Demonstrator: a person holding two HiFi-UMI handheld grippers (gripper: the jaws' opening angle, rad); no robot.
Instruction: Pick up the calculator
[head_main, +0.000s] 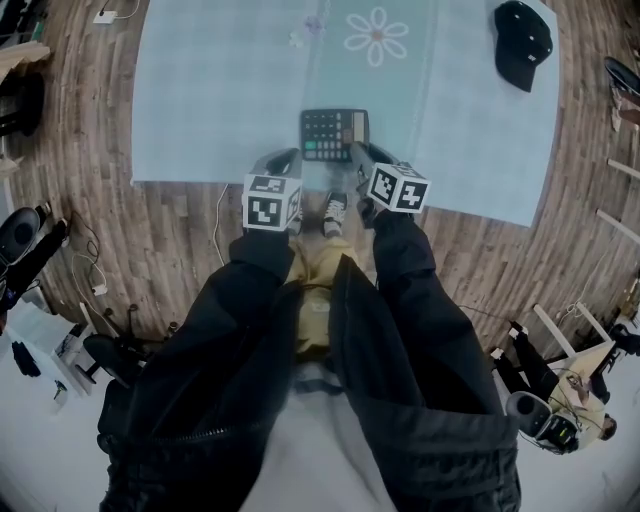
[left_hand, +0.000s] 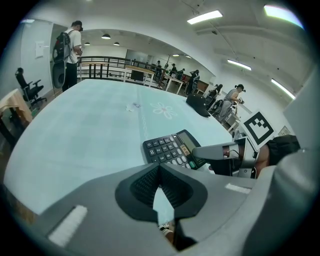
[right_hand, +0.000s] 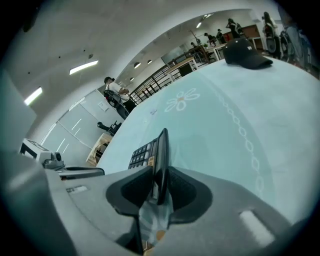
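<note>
The calculator (head_main: 334, 134) lies flat on the pale blue tabletop (head_main: 220, 90), near its front edge. The right tool (head_main: 358, 152) is at the calculator's near right corner, its jaws spread with the calculator's edge standing between them. The left tool (head_main: 285, 158) hangs just left of the calculator, jaws pressed together and empty. A black cap (head_main: 522, 40) sits well beyond the calculator to the right.

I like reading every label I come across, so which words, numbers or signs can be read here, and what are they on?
Nothing here is clear enough to quote.
Keys of the calculator: printed, but too small to read.
Its orange label: blurred.
The marker cube: a black-and-white pattern, not words.
The sheet on the wall: too small to read.
The cap: no print shows.
</note>
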